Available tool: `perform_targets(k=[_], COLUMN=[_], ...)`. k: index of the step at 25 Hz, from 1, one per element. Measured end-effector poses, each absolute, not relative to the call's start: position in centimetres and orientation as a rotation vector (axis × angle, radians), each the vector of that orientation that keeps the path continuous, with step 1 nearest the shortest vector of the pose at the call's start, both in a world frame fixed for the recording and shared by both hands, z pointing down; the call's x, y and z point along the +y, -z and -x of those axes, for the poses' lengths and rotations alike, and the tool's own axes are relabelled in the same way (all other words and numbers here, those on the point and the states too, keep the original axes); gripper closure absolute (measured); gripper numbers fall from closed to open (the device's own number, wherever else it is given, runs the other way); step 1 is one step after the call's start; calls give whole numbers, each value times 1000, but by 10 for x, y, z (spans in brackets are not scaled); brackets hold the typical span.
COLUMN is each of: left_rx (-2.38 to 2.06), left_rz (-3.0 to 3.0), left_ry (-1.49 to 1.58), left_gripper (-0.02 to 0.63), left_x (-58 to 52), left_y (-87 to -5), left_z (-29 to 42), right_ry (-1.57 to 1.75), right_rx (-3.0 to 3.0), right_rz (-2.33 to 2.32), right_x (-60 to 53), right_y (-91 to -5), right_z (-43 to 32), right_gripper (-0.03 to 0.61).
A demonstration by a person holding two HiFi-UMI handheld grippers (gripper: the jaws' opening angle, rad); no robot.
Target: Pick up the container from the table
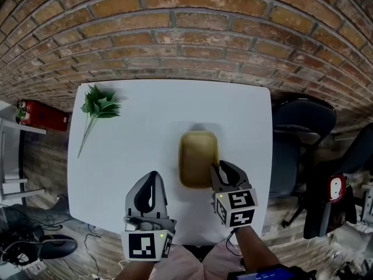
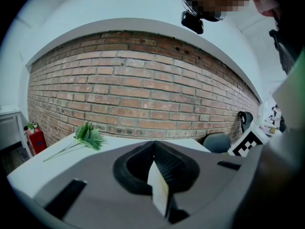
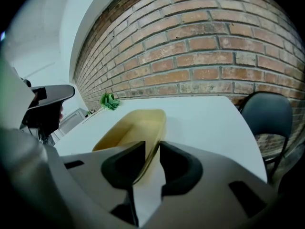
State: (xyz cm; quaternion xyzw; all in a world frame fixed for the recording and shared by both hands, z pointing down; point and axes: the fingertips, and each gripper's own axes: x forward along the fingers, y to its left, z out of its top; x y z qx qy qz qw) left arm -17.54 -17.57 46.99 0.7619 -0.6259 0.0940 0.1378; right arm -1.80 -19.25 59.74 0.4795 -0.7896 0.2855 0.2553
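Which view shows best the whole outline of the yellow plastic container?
The head view: it looks down on the rounded yellow plastic container, whole outline visible. The right gripper view shows it slanted, one wall between the fingers of the right gripper. The left gripper view misses it.

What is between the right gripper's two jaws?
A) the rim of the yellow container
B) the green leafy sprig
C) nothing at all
A: in the right gripper view, the near rim of the yellow container stands between the jaws of the right gripper, while the leafy sprig lies far away.
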Motion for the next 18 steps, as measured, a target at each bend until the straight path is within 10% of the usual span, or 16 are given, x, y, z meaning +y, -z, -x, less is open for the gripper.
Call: perform_targets(k=[18], left_rx=[-1823], left_rz=[-2198], left_ry=[-275], left_gripper=[606], left_x=[-173], left_y=[-468], left_z=[177], right_ry=[-772], right_rx=[-2101], right_rz=[-1318], right_x=[-194], right_y=[-599], right_z=[13], right_gripper=[531])
